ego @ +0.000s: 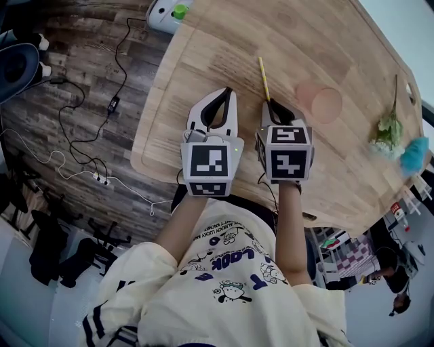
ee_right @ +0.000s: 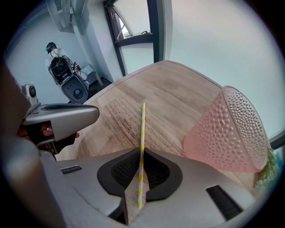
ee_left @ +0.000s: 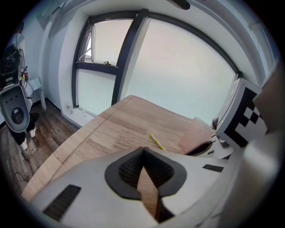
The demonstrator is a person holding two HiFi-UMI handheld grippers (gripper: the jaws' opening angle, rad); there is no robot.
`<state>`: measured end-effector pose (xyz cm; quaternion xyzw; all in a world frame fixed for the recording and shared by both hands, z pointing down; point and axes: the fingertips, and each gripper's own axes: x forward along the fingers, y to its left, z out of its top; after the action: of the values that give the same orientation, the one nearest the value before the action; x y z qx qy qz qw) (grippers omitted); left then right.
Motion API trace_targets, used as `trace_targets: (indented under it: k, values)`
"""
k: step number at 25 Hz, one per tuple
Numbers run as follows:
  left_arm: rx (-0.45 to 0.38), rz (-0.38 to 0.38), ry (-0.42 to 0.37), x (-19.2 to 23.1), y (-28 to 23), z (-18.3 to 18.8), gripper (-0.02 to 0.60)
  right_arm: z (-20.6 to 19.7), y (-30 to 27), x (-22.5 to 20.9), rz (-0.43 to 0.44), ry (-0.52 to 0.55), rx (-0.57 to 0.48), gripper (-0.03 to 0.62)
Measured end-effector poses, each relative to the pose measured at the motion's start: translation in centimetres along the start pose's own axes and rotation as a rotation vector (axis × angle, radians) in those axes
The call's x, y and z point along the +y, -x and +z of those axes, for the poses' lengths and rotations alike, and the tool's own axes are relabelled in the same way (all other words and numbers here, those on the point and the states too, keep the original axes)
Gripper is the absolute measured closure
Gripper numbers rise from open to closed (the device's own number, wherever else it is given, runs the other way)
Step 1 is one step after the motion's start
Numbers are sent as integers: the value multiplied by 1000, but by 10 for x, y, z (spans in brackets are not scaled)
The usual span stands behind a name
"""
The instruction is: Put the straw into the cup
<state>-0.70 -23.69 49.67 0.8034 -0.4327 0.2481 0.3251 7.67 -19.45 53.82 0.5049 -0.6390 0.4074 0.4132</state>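
My right gripper (ego: 272,103) is shut on a yellow-and-white striped straw (ego: 264,78), which sticks out forward past the jaws over the wooden table (ego: 203,47). In the right gripper view the straw (ee_right: 142,133) runs straight up between the shut pads. A pink, dimpled, see-through cup (ego: 319,103) sits on the table just right of the straw tip; it fills the right side of the right gripper view (ee_right: 227,131). My left gripper (ego: 226,93) hangs beside the right one, jaws shut on nothing. The left gripper view shows the straw (ee_left: 156,141) and cup (ee_left: 196,132) to its right.
A sprig of flowers (ego: 388,130) and a blue object (ego: 414,154) lie near the table's right edge. A white device with a green button (ego: 169,12) sits at the far left corner. Cables and a power strip (ego: 100,179) lie on the wooden floor at left.
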Motion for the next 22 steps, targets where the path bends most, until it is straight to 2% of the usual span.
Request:
trace_targets:
  k: [9,22]
  values:
    - [5,0,-2,-4,-1,-2,551,-1,-1,-1,34,6,29,577]
    - [-17,3,-19,-8,4,4,551,6,3,4,71,-86,-64,579]
